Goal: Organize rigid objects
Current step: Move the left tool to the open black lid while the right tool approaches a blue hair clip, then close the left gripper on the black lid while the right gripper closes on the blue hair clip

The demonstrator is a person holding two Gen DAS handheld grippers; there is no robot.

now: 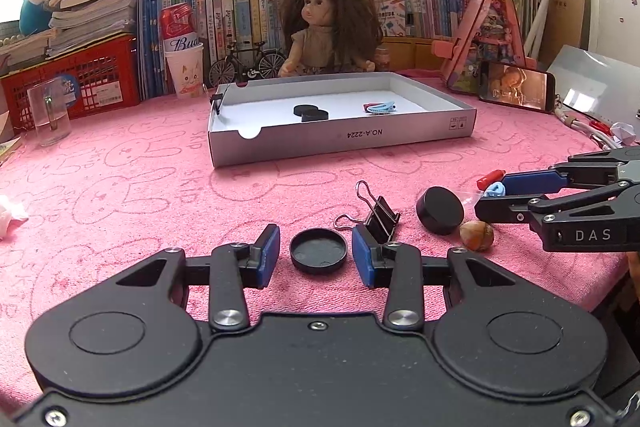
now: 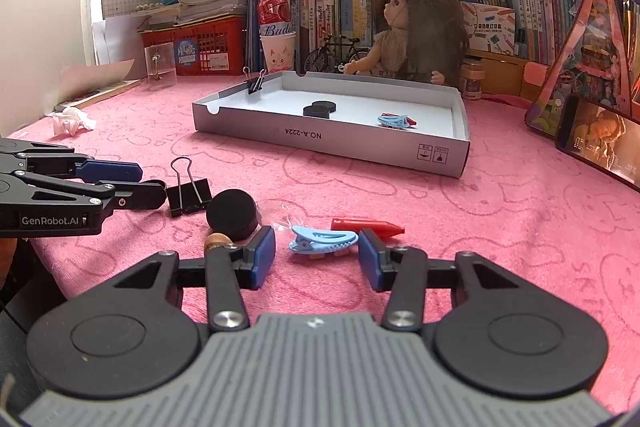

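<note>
My left gripper (image 1: 316, 253) is open, its blue pads either side of a black round cap (image 1: 318, 250) lying on the pink cloth. A black binder clip (image 1: 378, 213), a second black cap (image 1: 440, 210) and a brown nut-like piece (image 1: 476, 235) lie to its right. My right gripper (image 2: 318, 253) is open around a light blue hair clip (image 2: 322, 241), with a red clip (image 2: 366, 226) just beyond. The grey box tray (image 1: 340, 141) holds two black caps (image 1: 310, 113), a blue and red clip (image 1: 380, 107) and a binder clip (image 2: 256, 81) on its rim.
A doll (image 1: 330, 27), toy bicycle (image 1: 246, 65), books and red baskets (image 1: 86, 79) line the back. A clear cup (image 1: 48, 113) stands at left, a phone (image 1: 518, 87) at right, crumpled tissue (image 2: 74, 121) at the left edge.
</note>
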